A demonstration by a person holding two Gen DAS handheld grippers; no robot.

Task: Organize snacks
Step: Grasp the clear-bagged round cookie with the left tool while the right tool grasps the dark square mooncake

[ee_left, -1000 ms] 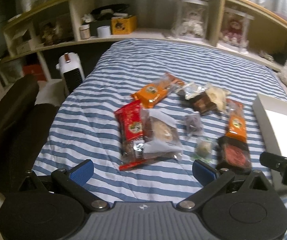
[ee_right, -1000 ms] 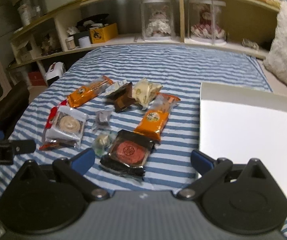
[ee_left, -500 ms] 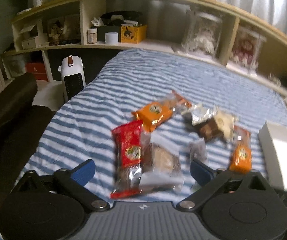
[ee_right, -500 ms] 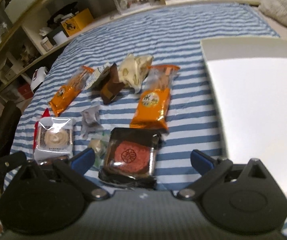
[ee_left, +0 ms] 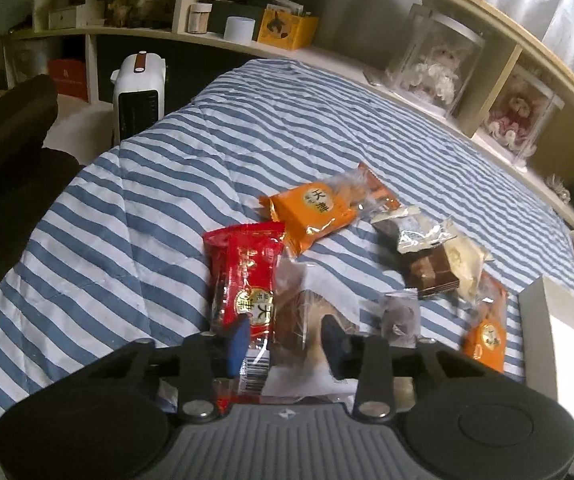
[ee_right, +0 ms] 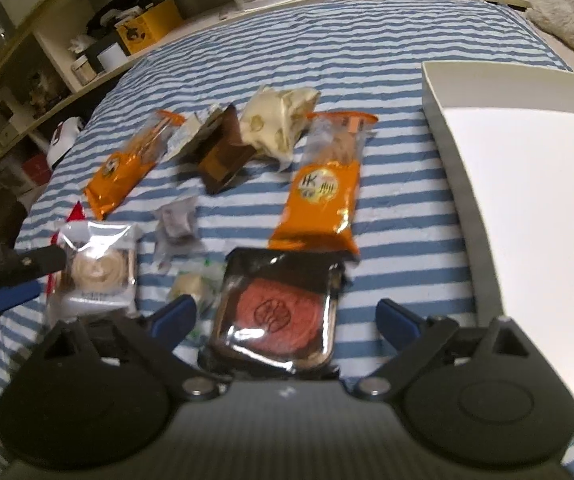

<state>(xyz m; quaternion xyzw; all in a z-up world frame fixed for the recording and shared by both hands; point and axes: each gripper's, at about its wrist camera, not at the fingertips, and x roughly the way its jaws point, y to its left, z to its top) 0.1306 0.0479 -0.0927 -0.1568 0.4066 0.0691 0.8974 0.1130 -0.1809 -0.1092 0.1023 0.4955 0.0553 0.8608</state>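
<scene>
On the near orange packet [ee_left: 314,211] we read the characters 天津 in a gold disc; the red packet [ee_left: 247,276] carries a similar disc with 天, the rest too small for us. The second orange packet [ee_right: 321,196] has large characters we cannot make out.

All snacks lie on the striped bed [ee_left: 135,184]. In the left wrist view our left gripper [ee_left: 285,344] has its blue fingers [ee_left: 238,342] drawn close on either side of a clear-wrapped round pastry [ee_left: 307,320] that overlaps the red packet; whether they actually pinch it we cannot tell. A barcode shows just under them.

Only the right wrist view shows the dark-wrapped red mooncake [ee_right: 281,308] lying between the wide-apart fingers [ee_right: 175,314] of our right gripper [ee_right: 287,316], and most of the white box [ee_right: 527,200] to its right. The left view catches only that box's corner.

The small grey sweet [ee_right: 177,222] and the pale one [ee_right: 193,282] are blurred.
</scene>
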